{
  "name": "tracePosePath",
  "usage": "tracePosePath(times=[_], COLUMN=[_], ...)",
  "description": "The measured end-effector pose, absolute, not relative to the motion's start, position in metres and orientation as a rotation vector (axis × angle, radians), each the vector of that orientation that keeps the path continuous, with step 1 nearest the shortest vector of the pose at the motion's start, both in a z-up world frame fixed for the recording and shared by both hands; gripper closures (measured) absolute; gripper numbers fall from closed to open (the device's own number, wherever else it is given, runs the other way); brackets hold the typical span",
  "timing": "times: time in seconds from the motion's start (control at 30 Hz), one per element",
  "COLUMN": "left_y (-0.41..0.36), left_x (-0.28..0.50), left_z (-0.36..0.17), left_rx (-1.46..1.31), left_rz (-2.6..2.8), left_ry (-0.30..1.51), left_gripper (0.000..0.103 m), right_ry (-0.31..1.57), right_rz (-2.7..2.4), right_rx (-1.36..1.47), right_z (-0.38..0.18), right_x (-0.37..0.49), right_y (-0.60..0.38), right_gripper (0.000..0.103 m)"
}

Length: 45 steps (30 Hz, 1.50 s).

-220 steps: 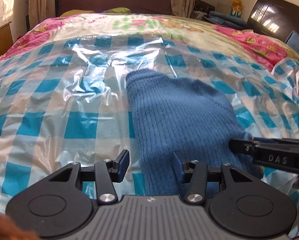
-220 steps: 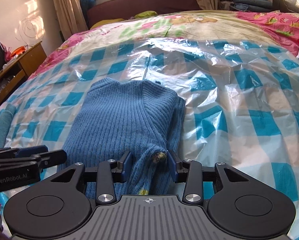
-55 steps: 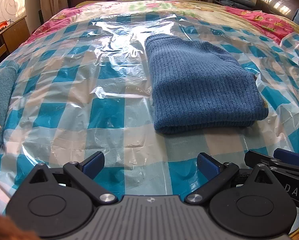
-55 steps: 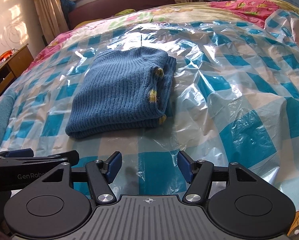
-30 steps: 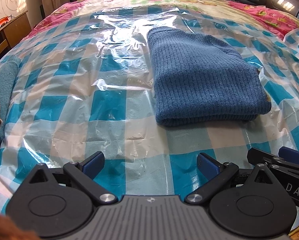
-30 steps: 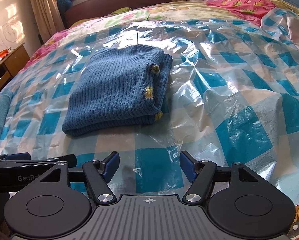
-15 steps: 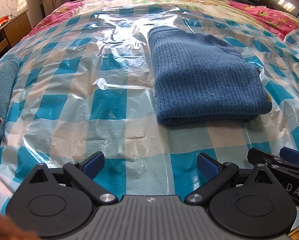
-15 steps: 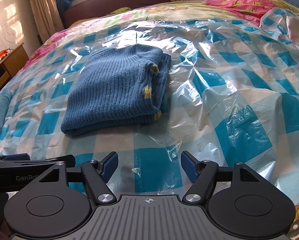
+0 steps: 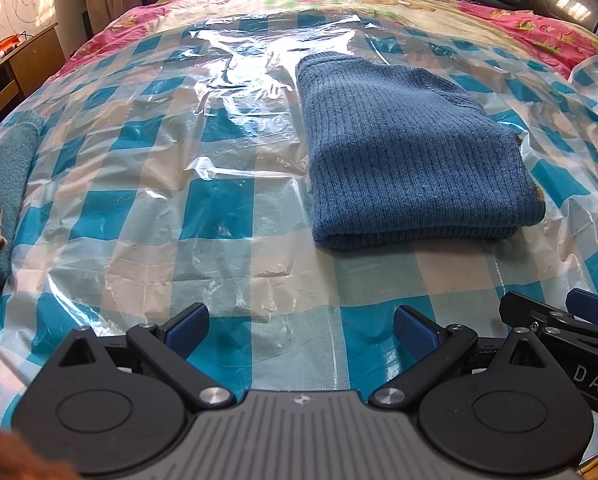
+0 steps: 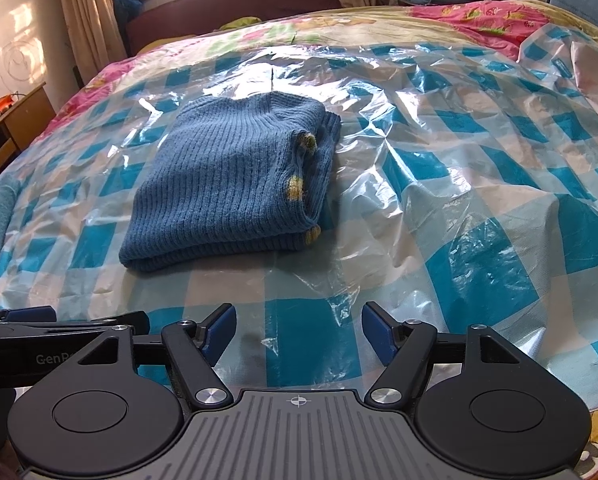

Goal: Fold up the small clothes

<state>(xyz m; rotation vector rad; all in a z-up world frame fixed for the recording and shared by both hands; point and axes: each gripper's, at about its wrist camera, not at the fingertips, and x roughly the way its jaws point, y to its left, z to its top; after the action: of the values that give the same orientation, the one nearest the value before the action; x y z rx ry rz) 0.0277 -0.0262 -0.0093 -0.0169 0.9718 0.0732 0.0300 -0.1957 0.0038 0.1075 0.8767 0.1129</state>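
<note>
Now our blue sweater point(image 10: 235, 184) lies folded into a compact stack on the checked plastic sheet point(image 10: 479, 208); seconds ago we were pinching it. Our left gripper point(image 9: 301, 330) and right gripper point(image 10: 297, 330) have backed off, spread wide, empty. This fold looks finished.

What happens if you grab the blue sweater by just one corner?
The sweater is soft ribbed knit folded in loose layers, so it would probably flop and unfold. It lies on shiny crinkled plastic sheet, so a push would likely slide it easily.
</note>
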Motion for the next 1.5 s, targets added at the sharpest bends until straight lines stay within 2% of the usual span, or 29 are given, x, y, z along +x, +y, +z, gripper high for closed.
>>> tracePosePath(times=[0.43, 1.5], left_y=[-0.0269, -0.0284], left_x=[0.0263, 0.0256], left_z=[-0.0077, -0.0082], left_rx=[-0.008, 0.002], left_rz=[0.077, 0.083], left_ry=[0.96, 0.955], left_gripper=[0.0, 0.0], right_ry=[0.869, 0.866], right_rz=[0.102, 0.098], right_rx=[0.097, 0.082], right_z=[0.0061, 0.0061], right_x=[0.0287, 0.0287], right_y=[-0.1946, -0.1939], right_gripper=[0.029, 0.029])
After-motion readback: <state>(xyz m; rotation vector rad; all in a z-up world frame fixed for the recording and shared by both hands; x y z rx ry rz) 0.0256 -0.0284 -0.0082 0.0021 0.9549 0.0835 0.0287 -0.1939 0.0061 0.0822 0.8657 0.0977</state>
